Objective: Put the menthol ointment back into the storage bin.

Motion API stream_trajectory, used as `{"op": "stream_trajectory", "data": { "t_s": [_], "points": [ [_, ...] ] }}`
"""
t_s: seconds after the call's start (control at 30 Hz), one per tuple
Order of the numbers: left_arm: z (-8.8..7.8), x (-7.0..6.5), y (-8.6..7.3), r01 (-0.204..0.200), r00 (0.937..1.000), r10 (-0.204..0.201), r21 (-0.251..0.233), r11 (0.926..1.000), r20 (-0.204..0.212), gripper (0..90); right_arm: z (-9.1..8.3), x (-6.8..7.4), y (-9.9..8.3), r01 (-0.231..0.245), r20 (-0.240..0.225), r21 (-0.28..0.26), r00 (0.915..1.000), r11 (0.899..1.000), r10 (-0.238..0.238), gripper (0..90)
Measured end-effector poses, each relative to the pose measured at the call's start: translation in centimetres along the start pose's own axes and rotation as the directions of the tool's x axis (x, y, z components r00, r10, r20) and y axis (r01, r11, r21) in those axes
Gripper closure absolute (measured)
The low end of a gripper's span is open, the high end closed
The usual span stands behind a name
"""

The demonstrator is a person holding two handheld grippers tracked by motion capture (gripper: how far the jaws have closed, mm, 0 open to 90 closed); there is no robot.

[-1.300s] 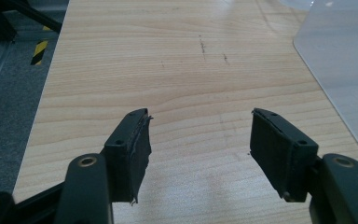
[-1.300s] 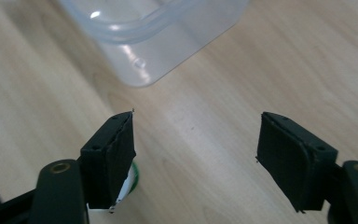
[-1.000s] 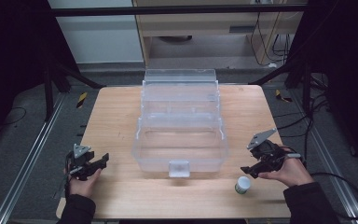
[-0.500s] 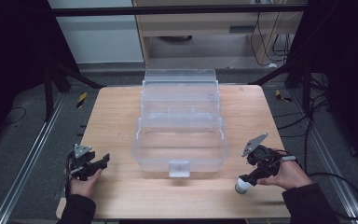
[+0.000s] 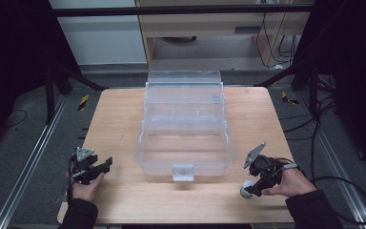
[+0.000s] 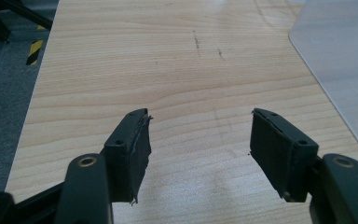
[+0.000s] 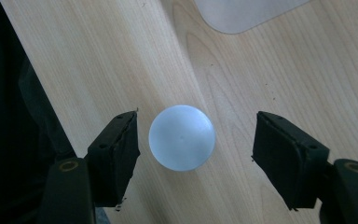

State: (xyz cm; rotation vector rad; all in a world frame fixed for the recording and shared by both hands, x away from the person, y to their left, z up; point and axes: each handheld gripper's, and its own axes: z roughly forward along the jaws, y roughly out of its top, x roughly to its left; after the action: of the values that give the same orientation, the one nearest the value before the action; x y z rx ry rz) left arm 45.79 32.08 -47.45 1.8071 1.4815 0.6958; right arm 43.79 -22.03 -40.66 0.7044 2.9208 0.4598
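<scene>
A small round container with a white cap (image 7: 182, 137) stands on the wooden table (image 5: 119, 119) near the front right, also seen as the container (image 5: 246, 191) in the high view. My right gripper (image 7: 196, 135) is open and points down at it, one jaw on each side of the cap, not touching. From above, the right gripper (image 5: 251, 187) hangs right over it. My left gripper (image 6: 200, 135) is open above bare wood at the front left, with nothing between its jaws; the high view shows the left gripper (image 5: 106, 165) held low.
A large clear plastic organiser box (image 5: 183, 138), opened in stepped tiers, fills the table's middle, with a latch (image 5: 183, 172) at its front. Its corner (image 6: 340, 60) lies right of the left gripper and its edge (image 7: 247, 11) beyond the right one. The front table edge is close.
My right gripper has moved forward and down until its open jaws straddle the small container. The left gripper has barely moved.
</scene>
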Motion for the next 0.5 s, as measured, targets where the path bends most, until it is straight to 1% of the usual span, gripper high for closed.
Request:
{"op": "stream_trajectory", "data": {
  "t_s": [0.17, 0.27, 0.3, 0.33, 0.5],
  "points": [
    [0.0, 0.0, 0.0, -0.002, 1.0000, 0.002, 0.001, 1.0000, 0.000, 37.4, 0.4, 0.2, -0.1, -0.003, -0.011, 0.022, 0.9999, 1.000, 0.003, 32.4],
    [0.1, 0.0, 0.0, -0.004, 1.0000, 0.004, 0.004, 1.0000, -0.001, 37.4, 0.9, 0.2, -0.3, 0.012, -0.016, 0.032, 0.9998, 0.999, -0.011, 33.3],
    [0.1, 0.0, 0.0, -0.005, 1.0000, 0.005, 0.004, 1.0000, -0.003, 37.5, 0.9, 0.3, -0.3, 0.009, -0.015, 0.037, 0.9999, 0.999, -0.008, 33.7],
    [0.1, 0.0, 0.0, -0.001, 1.0000, 0.001, 0.002, 1.0000, -0.002, 37.5, 1.1, 0.3, -0.3, 0.012, -0.022, 0.037, 0.9997, 0.999, -0.012, 34.7],
    [0.0, 0.0, 0.0, -0.004, 1.0000, 0.004, 0.002, 1.0000, -0.003, 37.5, 1.4, 0.2, -0.3, 0.019, -0.028, 0.036, 0.9995, 0.999, -0.018, 36.9]
  ]
}}
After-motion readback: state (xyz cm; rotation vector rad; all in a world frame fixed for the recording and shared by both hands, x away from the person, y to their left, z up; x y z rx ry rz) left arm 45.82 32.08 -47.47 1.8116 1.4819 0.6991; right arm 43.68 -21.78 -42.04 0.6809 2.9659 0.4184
